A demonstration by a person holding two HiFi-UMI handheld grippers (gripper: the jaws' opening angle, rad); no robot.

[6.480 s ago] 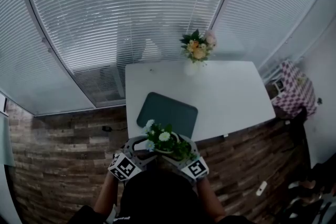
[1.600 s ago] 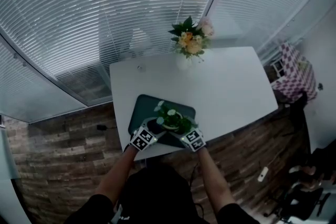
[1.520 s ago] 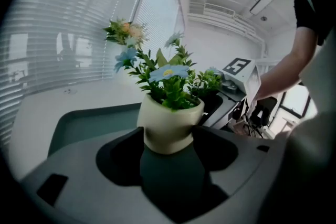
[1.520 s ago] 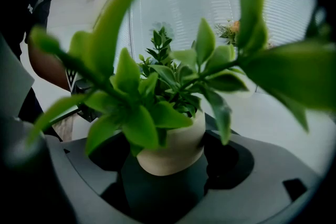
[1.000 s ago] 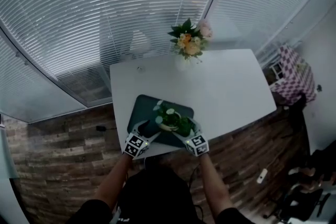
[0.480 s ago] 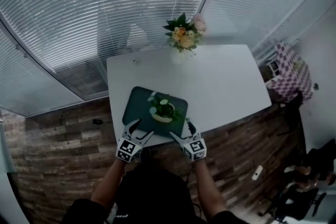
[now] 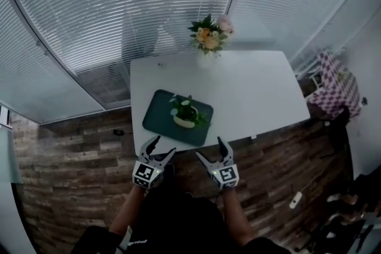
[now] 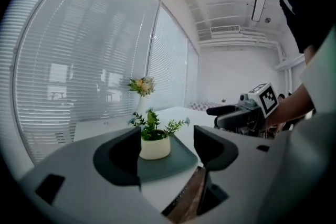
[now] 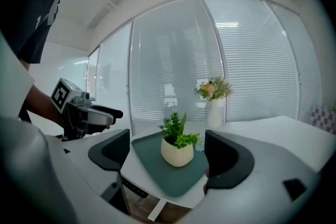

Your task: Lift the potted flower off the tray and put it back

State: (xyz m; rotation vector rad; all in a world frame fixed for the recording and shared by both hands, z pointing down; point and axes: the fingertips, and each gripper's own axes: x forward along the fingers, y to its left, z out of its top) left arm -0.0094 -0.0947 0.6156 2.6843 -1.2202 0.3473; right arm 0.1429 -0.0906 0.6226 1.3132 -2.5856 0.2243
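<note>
The potted flower (image 7: pixel 186 114), green sprigs in a cream pot, stands upright on the dark green tray (image 7: pixel 161 126) at the white table's near left. Both grippers hang in front of the table's near edge, apart from the pot. My left gripper (image 7: pixel 164 146) is open, with nothing between its fingers. My right gripper (image 7: pixel 209 147) is open and empty too. In the left gripper view the pot (image 8: pixel 155 147) sits on the tray (image 8: pixel 176 161) beyond the spread jaws. The right gripper view frames the pot (image 9: pixel 177 152) and tray (image 9: pixel 176 178) the same way.
A white vase of orange and pink flowers (image 7: pixel 208 35) stands at the table's far edge by the window blinds. The white table (image 7: pixel 256 98) stretches to the right of the tray. Brick-pattern flooring (image 7: pixel 71 151) lies below the grippers; a checkered cloth (image 7: pixel 336 95) is at far right.
The potted flower, held between both grippers near the person, was carried forward and set on the tray. Both grippers let go and drew back past the table's near edge.
</note>
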